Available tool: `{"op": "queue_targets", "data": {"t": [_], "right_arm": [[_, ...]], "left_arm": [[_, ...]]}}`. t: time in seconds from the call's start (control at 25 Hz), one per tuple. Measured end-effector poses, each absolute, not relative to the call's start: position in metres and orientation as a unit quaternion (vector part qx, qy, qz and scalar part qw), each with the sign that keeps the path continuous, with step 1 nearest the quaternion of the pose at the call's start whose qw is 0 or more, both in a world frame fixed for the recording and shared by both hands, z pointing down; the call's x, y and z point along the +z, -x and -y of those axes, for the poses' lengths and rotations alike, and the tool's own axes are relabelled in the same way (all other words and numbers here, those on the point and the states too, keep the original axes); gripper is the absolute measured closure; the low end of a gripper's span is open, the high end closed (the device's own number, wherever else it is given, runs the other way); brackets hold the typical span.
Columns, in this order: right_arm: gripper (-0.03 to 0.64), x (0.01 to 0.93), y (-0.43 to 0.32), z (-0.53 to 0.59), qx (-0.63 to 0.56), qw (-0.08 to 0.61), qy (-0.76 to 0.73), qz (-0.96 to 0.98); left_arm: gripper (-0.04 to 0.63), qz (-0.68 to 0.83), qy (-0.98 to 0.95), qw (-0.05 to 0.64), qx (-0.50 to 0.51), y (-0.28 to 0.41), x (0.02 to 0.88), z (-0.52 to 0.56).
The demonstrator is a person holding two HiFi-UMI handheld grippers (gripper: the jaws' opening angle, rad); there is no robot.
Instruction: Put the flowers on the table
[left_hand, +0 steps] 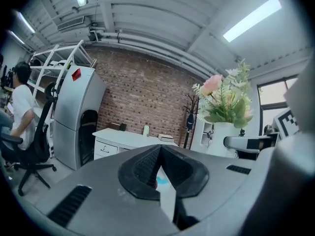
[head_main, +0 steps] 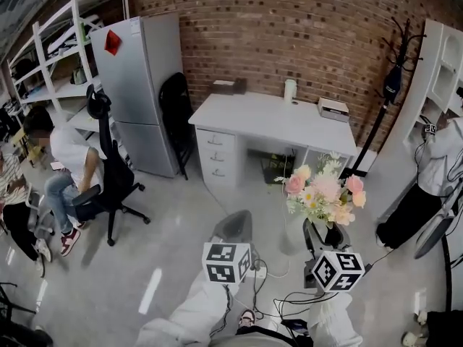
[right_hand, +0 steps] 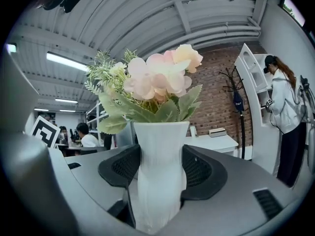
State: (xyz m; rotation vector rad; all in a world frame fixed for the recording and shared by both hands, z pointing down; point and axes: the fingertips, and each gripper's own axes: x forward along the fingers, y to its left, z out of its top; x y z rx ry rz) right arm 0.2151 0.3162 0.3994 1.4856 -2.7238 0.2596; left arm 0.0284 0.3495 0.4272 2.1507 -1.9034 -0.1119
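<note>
A bunch of pink and cream flowers [head_main: 327, 192] stands in a white ribbed vase [right_hand: 160, 173]. My right gripper [right_hand: 160, 168] is shut on the vase, its black pads [right_hand: 199, 171] pressed on both sides, holding it upright above the floor. In the head view the right gripper [head_main: 325, 236] sits under the bouquet. My left gripper [left_hand: 159, 168] is shut with nothing in it, and in the head view the left gripper [head_main: 233, 228] hangs just left of the flowers. The white table [head_main: 253, 118] stands ahead against the brick wall.
On the table lie a brown box [head_main: 228, 86], a white cup [head_main: 290, 90] and a small white box [head_main: 333, 109]. A grey fridge [head_main: 137, 92] and black chair [head_main: 176, 114] stand left. A person sits on an office chair [head_main: 108, 172]; another person [head_main: 434, 172] stands at right shelves.
</note>
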Motion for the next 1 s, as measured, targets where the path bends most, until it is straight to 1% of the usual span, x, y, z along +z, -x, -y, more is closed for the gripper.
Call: {"op": "queue_targets", "data": {"t": [0.24,0.6,0.88,1.0], "right_arm": [[0.356,0.408,-0.213,-0.257,0.085,0.016,-0.466,0.880],[0.356,0.411,-0.205,-0.213,0.089,0.015,-0.457,0.885],[0.356,0.421,-0.203,-0.181,0.088,0.019,-0.469,0.879],[0.356,0.423,-0.190,-0.158,0.089,0.011,-0.477,0.874]], "left_arm": [[0.586,0.654,-0.743,0.139,-0.039,-0.033,0.436,-0.292],[0.586,0.646,-0.750,0.135,-0.033,-0.038,0.434,-0.243],[0.587,0.642,-0.755,0.129,-0.037,-0.032,0.442,-0.206],[0.586,0.636,-0.761,0.123,-0.031,-0.020,0.444,-0.182]]}}
